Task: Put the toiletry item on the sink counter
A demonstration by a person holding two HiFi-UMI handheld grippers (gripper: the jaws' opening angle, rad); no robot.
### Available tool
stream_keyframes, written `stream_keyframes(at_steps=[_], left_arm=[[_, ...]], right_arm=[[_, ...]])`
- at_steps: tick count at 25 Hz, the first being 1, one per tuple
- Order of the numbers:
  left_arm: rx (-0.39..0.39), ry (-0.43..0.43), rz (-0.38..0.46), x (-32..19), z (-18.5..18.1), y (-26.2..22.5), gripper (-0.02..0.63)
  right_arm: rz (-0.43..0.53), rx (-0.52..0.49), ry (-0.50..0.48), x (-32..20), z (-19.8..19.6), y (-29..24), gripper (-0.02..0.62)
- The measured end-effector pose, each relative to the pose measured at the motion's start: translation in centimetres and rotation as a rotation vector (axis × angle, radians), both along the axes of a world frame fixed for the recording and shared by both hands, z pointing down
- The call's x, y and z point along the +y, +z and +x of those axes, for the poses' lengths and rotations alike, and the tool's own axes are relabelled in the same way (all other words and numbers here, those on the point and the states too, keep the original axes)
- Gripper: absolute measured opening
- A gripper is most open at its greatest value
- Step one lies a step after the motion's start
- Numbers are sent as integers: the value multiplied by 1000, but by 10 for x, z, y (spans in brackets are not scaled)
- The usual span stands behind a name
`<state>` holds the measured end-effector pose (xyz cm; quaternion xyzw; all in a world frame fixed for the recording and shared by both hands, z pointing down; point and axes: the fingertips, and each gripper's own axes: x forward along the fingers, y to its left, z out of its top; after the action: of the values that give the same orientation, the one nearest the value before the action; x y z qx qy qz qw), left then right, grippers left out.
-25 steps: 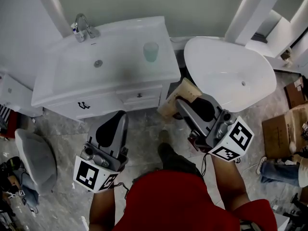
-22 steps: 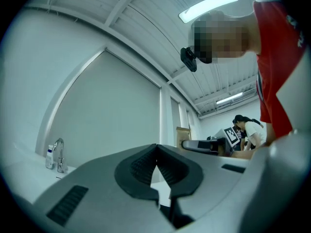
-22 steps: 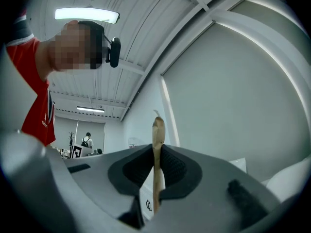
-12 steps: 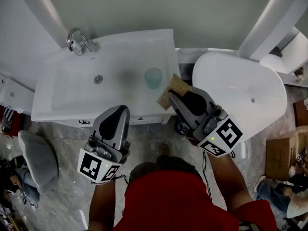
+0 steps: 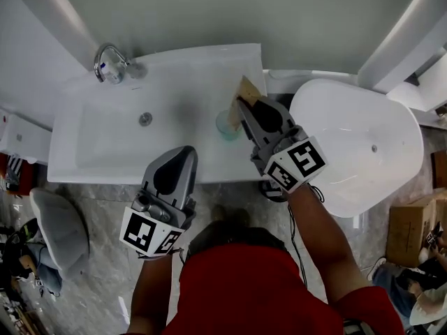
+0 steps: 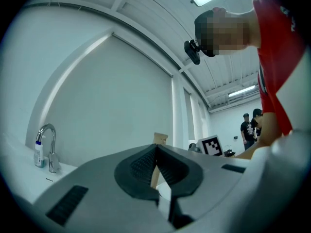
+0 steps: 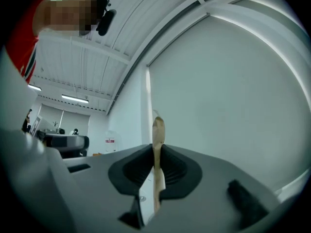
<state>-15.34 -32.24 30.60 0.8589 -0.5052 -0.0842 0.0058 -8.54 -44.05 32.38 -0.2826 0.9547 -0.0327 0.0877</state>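
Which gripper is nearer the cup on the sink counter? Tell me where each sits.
Right. The right gripper, clamping a tan packet, hangs at the cup's right edge. The left gripper is apart, by the counter's front edge, left of the cup.

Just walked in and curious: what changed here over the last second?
The right claw carried its tan packet from beside the tub forward over the counter, above the cup. The left claw came forward too. Unchanged: that grip, the left claw shut and empty, the cup's spot.
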Motion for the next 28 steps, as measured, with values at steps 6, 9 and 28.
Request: stream_keyframes(at_steps=[6, 9, 28], left_arm=[[7, 27, -25, -20, -7, 11, 17], [15, 34, -42, -27, -14, 17, 17], [40, 66, -87, -46, -16, 35, 17]], right_arm=[[-77, 80, 37, -26, -15, 54, 54], [-112, 136, 48, -30, -22, 78, 54], [-254, 359, 37, -35, -18, 143, 136]])
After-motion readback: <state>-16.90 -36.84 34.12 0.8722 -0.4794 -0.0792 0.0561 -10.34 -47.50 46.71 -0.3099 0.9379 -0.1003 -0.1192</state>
